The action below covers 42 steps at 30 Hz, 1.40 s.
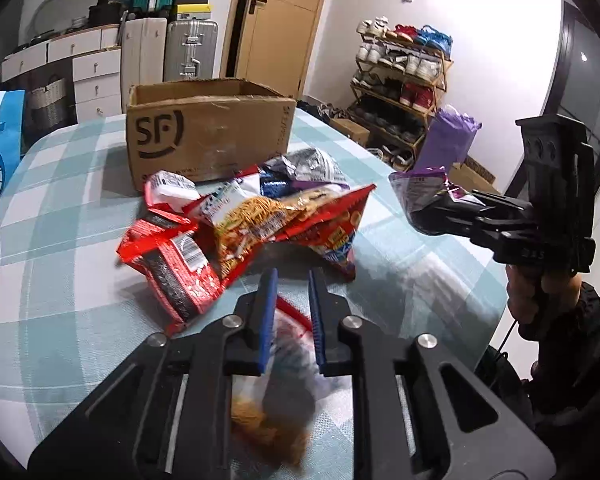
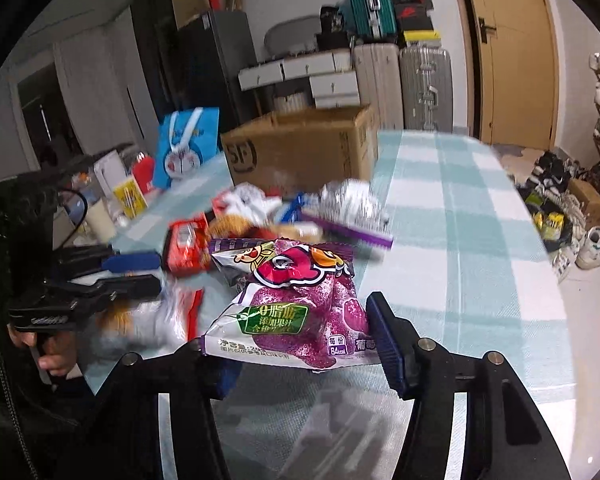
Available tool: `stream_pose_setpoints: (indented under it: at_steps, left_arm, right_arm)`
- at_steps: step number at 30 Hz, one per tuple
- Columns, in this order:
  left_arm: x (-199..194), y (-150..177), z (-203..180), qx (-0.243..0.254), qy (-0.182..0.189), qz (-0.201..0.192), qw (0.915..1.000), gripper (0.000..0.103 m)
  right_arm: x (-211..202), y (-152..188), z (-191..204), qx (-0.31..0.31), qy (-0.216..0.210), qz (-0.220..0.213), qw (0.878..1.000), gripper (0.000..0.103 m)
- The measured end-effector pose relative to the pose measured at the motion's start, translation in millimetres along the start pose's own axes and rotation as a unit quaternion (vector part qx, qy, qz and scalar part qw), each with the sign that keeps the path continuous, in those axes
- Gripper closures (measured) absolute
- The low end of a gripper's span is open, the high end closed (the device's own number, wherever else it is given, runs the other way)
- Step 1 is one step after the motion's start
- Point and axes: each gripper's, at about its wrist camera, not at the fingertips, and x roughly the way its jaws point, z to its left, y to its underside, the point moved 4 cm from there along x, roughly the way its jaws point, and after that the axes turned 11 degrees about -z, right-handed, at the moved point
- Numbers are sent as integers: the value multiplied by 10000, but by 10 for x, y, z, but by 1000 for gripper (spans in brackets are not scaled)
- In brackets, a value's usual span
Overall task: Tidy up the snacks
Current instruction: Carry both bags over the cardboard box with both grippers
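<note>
A pile of snack packets (image 1: 240,224) lies on the checked tablecloth (image 1: 60,240) in front of an open cardboard box marked SF (image 1: 208,132). My left gripper (image 1: 292,280) is shut on a blurred clear snack bag with a red edge (image 1: 284,380), held low over the table near the pile. My right gripper (image 2: 300,344) is shut on a purple grape candy bag (image 2: 300,304), held above the table right of the pile; it also shows in the left wrist view (image 1: 432,200). The pile (image 2: 268,220) and the box (image 2: 300,148) also show in the right wrist view.
A blue cartoon bag (image 2: 188,144) and small items stand left of the table. Suitcases (image 1: 188,48), drawers and a door are behind the box. A shoe rack (image 1: 404,72) stands at the right past the table edge.
</note>
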Motion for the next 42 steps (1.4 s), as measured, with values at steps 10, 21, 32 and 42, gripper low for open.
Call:
stream_pose_setpoints:
  at_steps: [10, 21, 32, 42]
  left_arm:
    - [-228, 158, 177, -48, -48, 135, 9999, 14]
    - [37, 544, -49, 620, -267, 879, 9938, 11]
    - [-35, 388, 15, 183, -68, 601, 9980, 57]
    - [-184, -164, 133, -108, -319, 25, 9994, 57]
  right_arm:
    - [-46, -5, 65, 26, -60, -22, 10000, 45]
    - [69, 37, 67, 25, -180, 98, 9998, 45]
    - [167, 66, 38, 70, -222, 158, 9996, 45]
    - [182, -166, 109, -12, -273, -56, 9996, 45]
